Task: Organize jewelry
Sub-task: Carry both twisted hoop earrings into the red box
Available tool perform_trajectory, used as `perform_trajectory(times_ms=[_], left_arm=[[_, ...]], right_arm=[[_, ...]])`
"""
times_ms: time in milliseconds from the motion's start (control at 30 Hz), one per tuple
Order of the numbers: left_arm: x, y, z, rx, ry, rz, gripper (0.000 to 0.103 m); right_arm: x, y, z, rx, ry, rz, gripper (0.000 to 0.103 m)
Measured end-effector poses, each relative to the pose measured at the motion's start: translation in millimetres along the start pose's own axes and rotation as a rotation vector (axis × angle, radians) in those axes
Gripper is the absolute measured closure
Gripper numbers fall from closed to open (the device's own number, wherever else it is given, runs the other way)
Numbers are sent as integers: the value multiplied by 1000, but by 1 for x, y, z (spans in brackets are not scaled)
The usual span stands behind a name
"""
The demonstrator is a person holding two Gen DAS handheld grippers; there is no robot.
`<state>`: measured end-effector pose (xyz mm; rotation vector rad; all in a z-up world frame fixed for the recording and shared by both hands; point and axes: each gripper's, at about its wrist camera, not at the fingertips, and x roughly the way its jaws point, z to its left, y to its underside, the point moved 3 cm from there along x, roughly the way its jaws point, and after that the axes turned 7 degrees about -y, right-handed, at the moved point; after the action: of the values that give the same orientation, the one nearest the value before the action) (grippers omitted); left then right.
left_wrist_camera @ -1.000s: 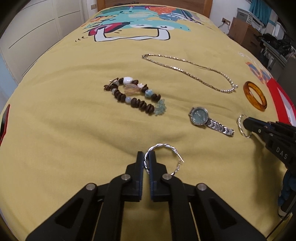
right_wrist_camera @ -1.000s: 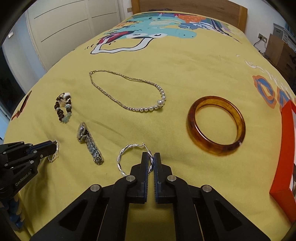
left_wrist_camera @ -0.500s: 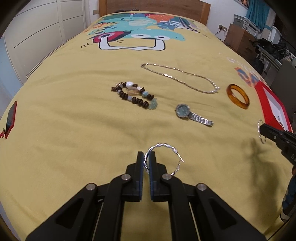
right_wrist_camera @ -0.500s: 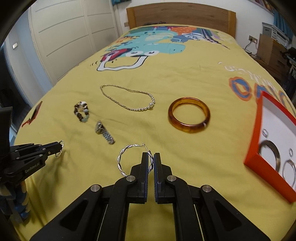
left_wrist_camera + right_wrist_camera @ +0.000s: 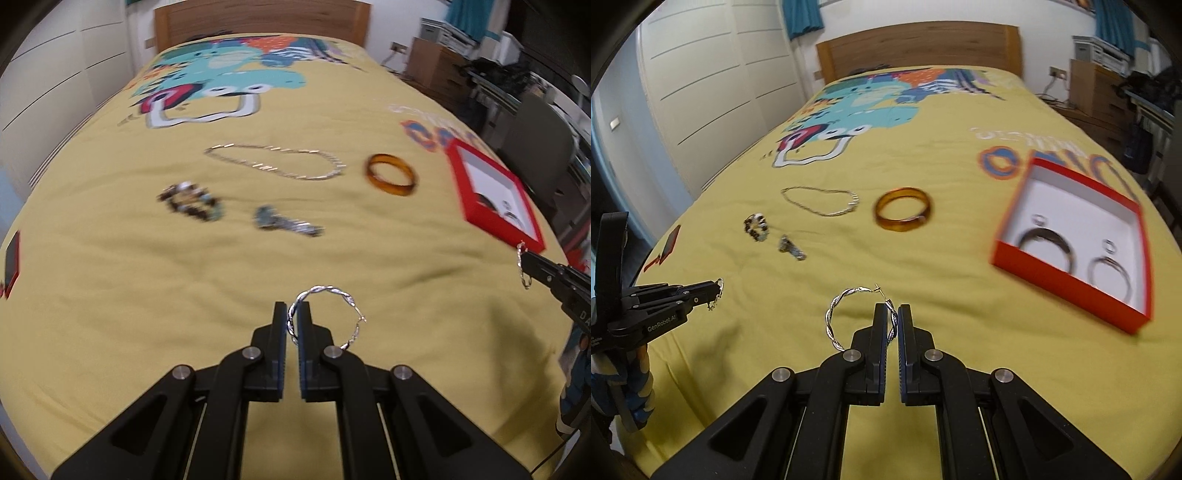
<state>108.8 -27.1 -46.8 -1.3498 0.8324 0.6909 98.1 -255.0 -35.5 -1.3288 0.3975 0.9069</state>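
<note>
Much of what lies on the bed (image 5: 110, 295) ahead of our fingers is smeared: the watch (image 5: 284, 223) and the beaded bracelet (image 5: 190, 203) are blurs whose details we cannot make out, and the chain (image 5: 277, 166) is only a streaked loop. The red box (image 5: 1075, 236), ahead and right of our right fingers, holds several rings we cannot tell apart clearly. In the left wrist view our right gripper (image 5: 526, 258) is cut off at the frame edge. Our left gripper (image 5: 291, 317) is clenched on a twisted silver hoop (image 5: 325, 314), the hoop standing on edge above the cover, its ring spreading right of the fingertips with the clasp end out to the right. Our right gripper (image 5: 893, 319) pinches a matching hoop (image 5: 846, 314), its ring spreading left of the fingertips. Both grippers tilt down toward the bed, fingers pointing ahead. The amber bangle (image 5: 903, 214) lies flat beyond our right fingers.
</note>
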Motion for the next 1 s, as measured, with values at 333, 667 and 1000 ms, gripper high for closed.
perform_trajectory(times_ms=[333, 667, 1000], left_arm=[[4, -33, -112, 165, 122, 1, 98], [36, -114, -245, 297, 221, -32, 98], [121, -186, -329, 317, 166, 15, 98]], right_arm=[[-45, 10, -94, 105, 127, -35, 98], [-37, -30, -185, 145, 196, -59, 98], [21, -88, -266, 152, 223, -6, 98]])
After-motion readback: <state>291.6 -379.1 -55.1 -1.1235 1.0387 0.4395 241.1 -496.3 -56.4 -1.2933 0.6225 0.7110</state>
